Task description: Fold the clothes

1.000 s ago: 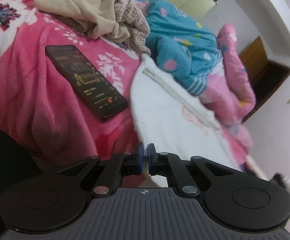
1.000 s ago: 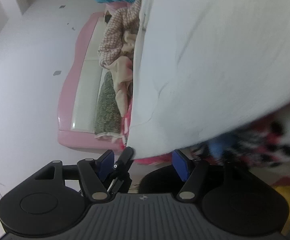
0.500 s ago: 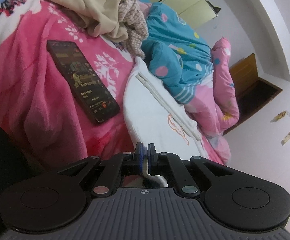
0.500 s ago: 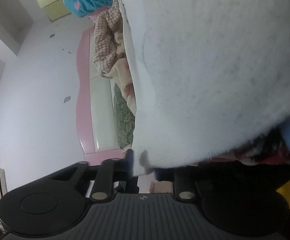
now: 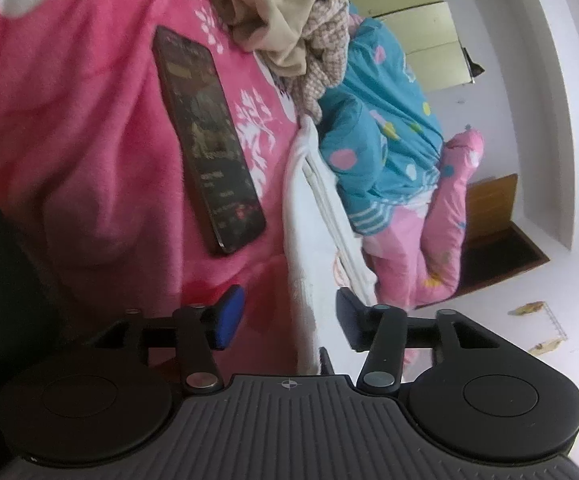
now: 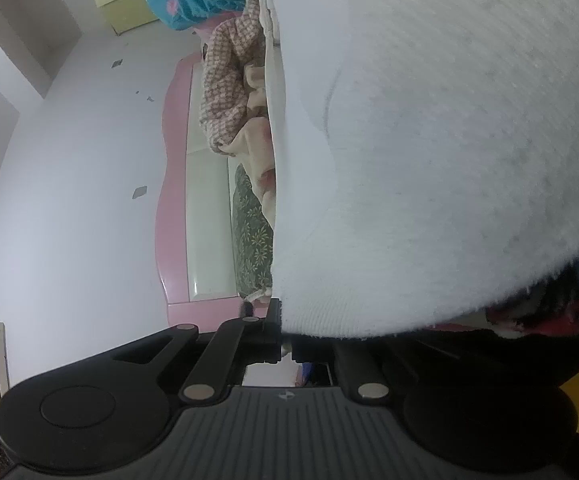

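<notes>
A white fleece garment (image 5: pixel 309 236) lies on the bed beside a pink blanket (image 5: pixel 69 120). In the left wrist view its near edge runs down between my left gripper's (image 5: pixel 289 320) fingers. Those jaws are opening, and neither the blue pad (image 5: pixel 229 316) nor the other pad presses the cloth. In the right wrist view the same white garment (image 6: pixel 449 152) fills the upper right of the picture. My right gripper (image 6: pixel 287 342) is shut on its ribbed hem, and the cloth hides the right finger.
A dark phone (image 5: pixel 209 152) lies on the pink blanket left of the garment. Beige and checked clothes (image 5: pixel 285 24) are piled behind it, with a teal quilt (image 5: pixel 377 120) and a pink quilt (image 5: pixel 445 236) beyond. The pink headboard (image 6: pixel 175 200) and a green patterned pillow (image 6: pixel 253 240) stand at the left.
The left jaws, shut on the white garment's edge before, have sprung apart and the view has rolled. The right jaws have closed on the garment's hem and moved in under the cloth.
</notes>
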### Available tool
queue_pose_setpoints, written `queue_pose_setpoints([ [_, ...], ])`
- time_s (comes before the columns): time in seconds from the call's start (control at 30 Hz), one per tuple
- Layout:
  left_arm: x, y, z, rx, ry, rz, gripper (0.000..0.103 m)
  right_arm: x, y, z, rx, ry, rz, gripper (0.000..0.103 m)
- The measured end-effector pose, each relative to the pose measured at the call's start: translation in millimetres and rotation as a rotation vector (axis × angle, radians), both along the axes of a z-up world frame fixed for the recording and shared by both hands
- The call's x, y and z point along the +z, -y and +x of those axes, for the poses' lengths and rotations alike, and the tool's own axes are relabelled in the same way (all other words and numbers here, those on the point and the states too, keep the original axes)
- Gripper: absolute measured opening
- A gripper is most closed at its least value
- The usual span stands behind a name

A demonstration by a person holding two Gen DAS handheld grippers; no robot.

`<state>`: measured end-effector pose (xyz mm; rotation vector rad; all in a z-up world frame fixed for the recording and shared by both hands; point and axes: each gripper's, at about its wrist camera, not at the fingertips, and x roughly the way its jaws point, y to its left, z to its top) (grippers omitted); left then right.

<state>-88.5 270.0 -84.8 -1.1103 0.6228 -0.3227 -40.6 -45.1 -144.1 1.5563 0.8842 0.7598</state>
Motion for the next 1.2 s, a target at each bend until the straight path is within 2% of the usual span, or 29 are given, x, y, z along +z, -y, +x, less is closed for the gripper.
queue_pose_setpoints([
  [0.03,0.0,0.8,3.6,-0.01,0.001,0.0,0.053,1.7,0.9,1.0,0.0,0.006,-0.004,0.004],
  [0.2,21.1,4.5,12.2,-0.045,0.077,0.144,0.053,11.1,6.2,5.9,-0.004,0.035,-0.013,0.003],
  [0.33,26.4,11.3,21.0,-0.112,0.083,0.179,0.053,14.4,8.0,5.8,-0.001,0.049,-0.01,0.004],
  [0.43,17.1,18.1,25.8,-0.152,0.051,0.149,0.053,16.0,8.7,10.0,0.006,0.052,-0.017,0.004],
  [0.57,2.0,23.3,33.0,-0.185,0.022,0.042,0.053,12.7,12.7,3.8,0.014,0.057,-0.035,0.003],
  [0.77,-7.1,29.5,45.1,-0.213,-0.013,-0.008,0.05,12.7,17.5,-10.7,0.027,0.088,-0.065,0.004],
  [0.83,-9.5,32.1,49.4,-0.226,-0.027,-0.013,0.049,14.1,18.6,-12.6,0.03,0.1,-0.076,0.004],
  [0.93,-12.5,37.1,54.5,-0.245,-0.048,-0.001,0.042,18.5,20.8,-15.5,0.035,0.13,-0.106,0.004],
  [1.2,-13.6,46.0,58.4,-0.258,-0.074,0.064,0.023,34.4,26.4,-23.4,0.07,0.221,-0.287,0.007],
])
